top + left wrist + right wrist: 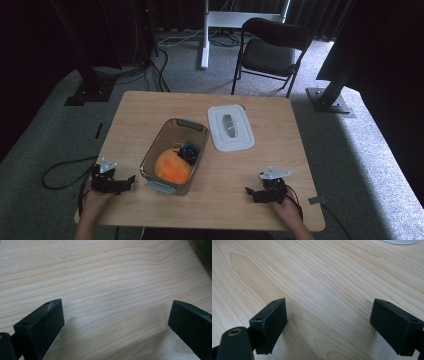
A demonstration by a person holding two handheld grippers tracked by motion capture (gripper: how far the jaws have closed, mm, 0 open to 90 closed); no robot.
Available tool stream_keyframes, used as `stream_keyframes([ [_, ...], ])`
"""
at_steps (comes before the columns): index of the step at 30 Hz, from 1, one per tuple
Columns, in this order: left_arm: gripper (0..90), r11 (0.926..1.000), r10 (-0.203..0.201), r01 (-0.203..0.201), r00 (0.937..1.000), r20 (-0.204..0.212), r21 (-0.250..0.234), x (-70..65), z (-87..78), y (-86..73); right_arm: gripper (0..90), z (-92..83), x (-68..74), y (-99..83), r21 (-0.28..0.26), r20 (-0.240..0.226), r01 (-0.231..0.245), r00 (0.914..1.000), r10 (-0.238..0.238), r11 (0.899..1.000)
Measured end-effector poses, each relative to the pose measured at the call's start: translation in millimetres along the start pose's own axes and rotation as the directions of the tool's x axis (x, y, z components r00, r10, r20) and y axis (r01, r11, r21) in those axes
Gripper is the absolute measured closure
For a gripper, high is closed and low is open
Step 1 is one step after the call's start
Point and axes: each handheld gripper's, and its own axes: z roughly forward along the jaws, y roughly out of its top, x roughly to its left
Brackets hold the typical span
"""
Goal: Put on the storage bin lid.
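My left gripper (131, 180): jaws wide apart, holding nothing, resting on the table (280, 125) just beside the box. Box (150, 161): open, centre-left, holding an orange ball (171, 167) and a small dark item (189, 152). White lid (230, 128): flat beside the box. My right gripper (248, 191): jaws spread, holding nothing, near the front edge.

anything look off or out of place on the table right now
Nothing looks spilled or damaged. The container sits at an angle to the table edges with its lid off, lying flat beside it. An orange item and a dark blue item lie inside. The left gripper and right gripper rest open, apart from everything.
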Motion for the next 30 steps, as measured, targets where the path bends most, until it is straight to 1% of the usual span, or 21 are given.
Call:
stream_keyframes([
  [5, 1.1, 0.9999, 0.007, -0.007, 1.0000, 0.001, 0.009, -1.9, 5.1, 4.9, 13.3, 0.0, 0.0, 0.0, 0.000, 0.000, 0.000, 1.0000, 0.000, 1.000],
  [7, 1.1, 1.0000, 0.002, -0.002, 1.0000, -0.005, 0.006, -1.8, 7.1, 6.8, 13.3, 0.0, 0.1, 0.0, 0.000, 0.000, 0.000, 1.0000, 0.000, 1.000],
  [10, 1.0, 1.0000, 0.003, -0.003, 0.9999, -0.016, 0.005, -0.4, 9.4, 9.6, 13.3, 0.0, 0.1, 0.0, 0.001, 0.000, -0.001, 1.0000, 0.001, 1.000],
  [12, 1.1, 1.0000, -0.003, 0.003, 0.9998, -0.018, 0.004, 1.0, 10.7, 11.7, 13.3, 0.0, 0.1, 0.0, 0.001, 0.000, 0.000, 1.0000, 0.000, 1.000],
  [16, 1.1, 1.0000, 0.004, -0.004, 0.9999, -0.016, 0.002, 1.7, 12.8, 17.6, 13.2, 0.0, 0.1, 0.0, 0.001, 0.001, -0.001, 1.0000, 0.001, 1.000],
  [18, 1.0, 1.0000, 0.006, -0.006, 0.9999, -0.011, -0.006, 0.7, 14.4, 21.1, 13.2, 0.0, 0.1, 0.0, 0.001, 0.000, -0.001, 1.0000, 0.001, 1.000],
  [21, 1.0, 0.9999, 0.012, -0.012, 0.9999, -0.005, -0.006, -2.1, 18.3, 26.9, 13.2, 0.0, 0.1, 0.1, 0.001, 0.000, 0.000, 1.0000, 0.000, 1.000],
  [22, 1.0, 0.9999, 0.017, -0.017, 0.9998, -0.005, -0.004, -3.2, 19.9, 28.8, 13.1, 0.0, 0.1, 0.1, 0.001, 0.000, 0.000, 1.0000, 0.000, 1.000],
  [25, 1.1, 0.9992, 0.037, -0.037, 0.9993, 0.010, -0.013, -8.2, 23.3, 33.6, 12.5, 0.3, 0.8, 0.3, 0.003, 0.006, -0.006, 1.0000, 0.006, 1.000],
  [28, 1.0, 0.9989, 0.043, -0.042, 0.9989, 0.018, -0.020, -12.1, 25.1, 37.1, 12.4, 0.7, 0.2, 0.8, 0.003, 0.008, -0.008, 0.9999, 0.008, 1.000],
  [30, 1.0, 0.9987, 0.048, -0.048, 0.9985, 0.026, -0.016, -14.3, 27.0, 39.3, 12.4, 0.7, -0.5, 1.0, 0.004, 0.004, -0.003, 1.0000, 0.003, 1.000],
])
